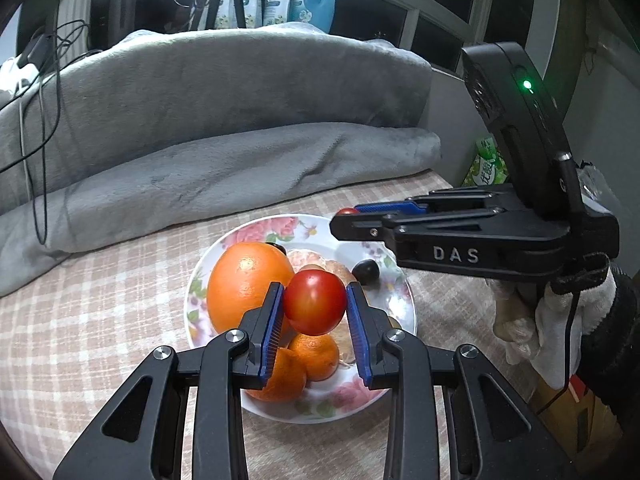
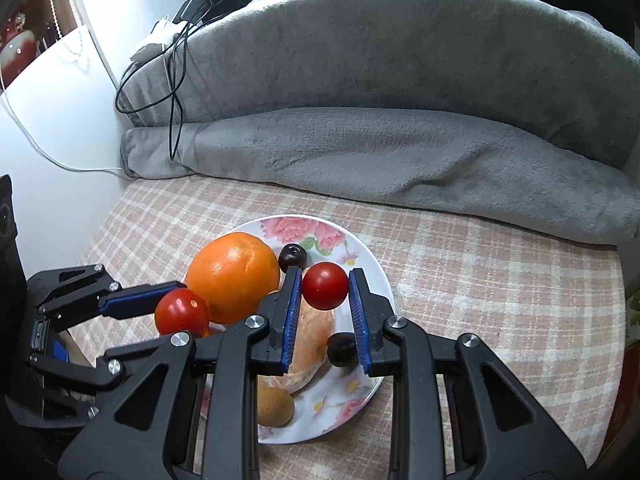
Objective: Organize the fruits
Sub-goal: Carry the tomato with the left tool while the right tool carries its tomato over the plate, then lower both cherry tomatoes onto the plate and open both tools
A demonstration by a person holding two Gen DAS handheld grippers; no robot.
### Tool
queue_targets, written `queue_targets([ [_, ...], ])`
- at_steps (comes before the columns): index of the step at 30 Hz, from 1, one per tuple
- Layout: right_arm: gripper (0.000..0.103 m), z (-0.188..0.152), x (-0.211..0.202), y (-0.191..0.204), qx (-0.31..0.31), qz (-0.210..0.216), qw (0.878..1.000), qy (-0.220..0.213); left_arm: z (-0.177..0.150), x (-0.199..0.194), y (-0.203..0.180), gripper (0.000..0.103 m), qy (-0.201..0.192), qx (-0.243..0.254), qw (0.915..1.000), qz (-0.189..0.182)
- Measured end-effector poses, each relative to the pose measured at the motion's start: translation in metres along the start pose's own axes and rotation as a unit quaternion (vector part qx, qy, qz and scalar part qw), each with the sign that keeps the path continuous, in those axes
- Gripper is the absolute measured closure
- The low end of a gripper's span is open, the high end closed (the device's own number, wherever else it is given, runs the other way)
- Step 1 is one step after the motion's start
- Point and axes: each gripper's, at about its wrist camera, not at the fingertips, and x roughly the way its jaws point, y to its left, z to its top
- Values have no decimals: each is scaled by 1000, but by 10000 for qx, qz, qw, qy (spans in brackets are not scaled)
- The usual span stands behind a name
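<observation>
- Two small red tomatoes, one per gripper, both held in the air over the floral plate [image 2: 360, 248].
- Left tomato [image 1: 315, 302]: pinched at its widest part between the blue pads of the left gripper [image 1: 315, 308], above the mandarins [image 1: 312, 354] at the plate's near side.
- Right tomato [image 2: 325, 285]: sits between the blue pads of the right gripper [image 2: 325, 300]; left pad touching, right pad looks touching or a hair off, so grip reads as light.
- Handling, judged: light, smooth glossy skin, slippery, soft enough to bruise or split; best taken across the middle with gentle squeeze, as both are now.
- Jaws on both grippers narrowed to tomato width, nothing else in them.
- Plate also carries a big orange [image 2: 233, 276], peeled citrus segments [image 2: 316, 336], two dark plums [image 2: 293, 257], a brown kiwi-like fruit [image 2: 275, 406].
- Round fruit could roll when a tomato is set down; free spots on the plate look few.
- Plate rests on a checked cloth [image 2: 480, 280], likely a bed; grey folded blanket [image 2: 380, 152] behind.
- Gloved right hand [image 1: 560, 320] holds the right gripper's handle.
</observation>
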Motion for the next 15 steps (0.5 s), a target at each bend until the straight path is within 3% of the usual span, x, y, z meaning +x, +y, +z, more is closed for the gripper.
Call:
queue_targets([
  [15, 78, 4, 4, 2, -4, 36, 10000, 14, 2, 6, -2, 73, 36, 62, 10000, 18],
])
